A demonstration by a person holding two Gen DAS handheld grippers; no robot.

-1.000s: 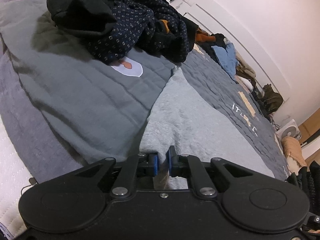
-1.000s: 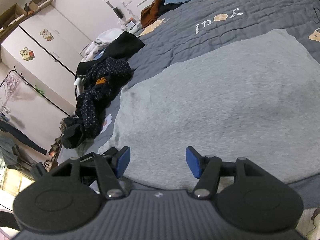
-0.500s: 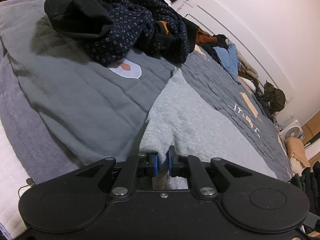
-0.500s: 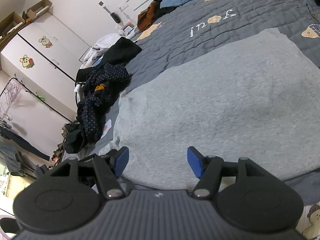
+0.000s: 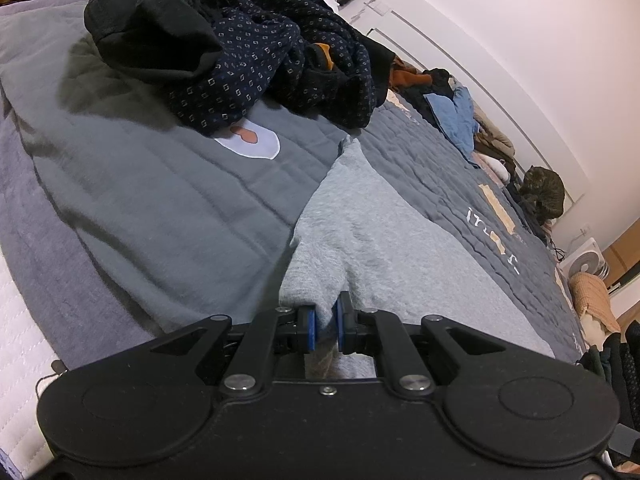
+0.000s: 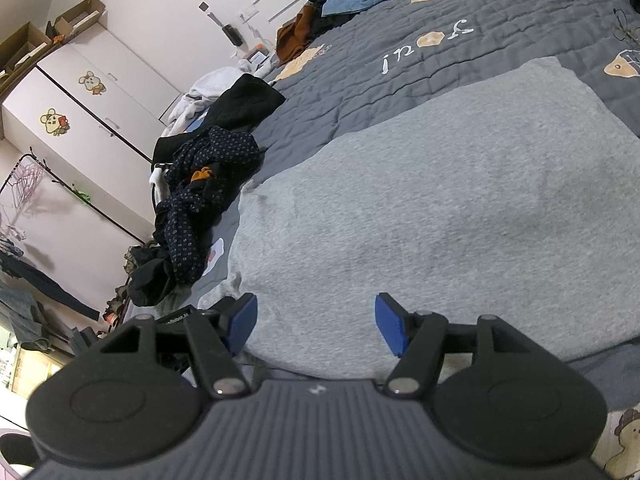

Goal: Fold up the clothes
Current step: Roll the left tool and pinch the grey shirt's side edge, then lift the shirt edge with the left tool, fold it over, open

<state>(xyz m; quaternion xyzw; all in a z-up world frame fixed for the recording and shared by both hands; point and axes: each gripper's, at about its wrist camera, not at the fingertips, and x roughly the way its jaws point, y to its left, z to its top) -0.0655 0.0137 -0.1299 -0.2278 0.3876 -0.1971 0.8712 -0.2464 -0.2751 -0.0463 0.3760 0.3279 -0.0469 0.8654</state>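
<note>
Little has moved: right gripper [image 6: 316, 328] jaws slightly wider, held apart over the near edge of the grey garment [image 6: 440, 208]. Left gripper [image 5: 325, 326] pinches that garment's near corner; garment spread flat on the bed [image 5: 152, 208], dark clothes pile [image 5: 248, 60] beyond.

**Greys on the bed, dark prints in the pile**

The garment [image 6: 440, 208] spread out is a plain light heather grey. Under it, the quilt [image 6: 400, 80] is darker slate grey, stitched in lines, with white lettering and tan patches. A white patch [image 5: 250, 142] on it carries a reddish-brown mark. The heap of clothes [image 5: 248, 64] is navy with small pale square dots, mixed with solid black pieces and a bit of orange. Farther off lies a light blue shirt [image 5: 456, 114]. The gripper pads [image 6: 240, 322] are bright blue on black bodies. The wardrobe [image 6: 80, 108] is white with cartoon mouse stickers.
</note>
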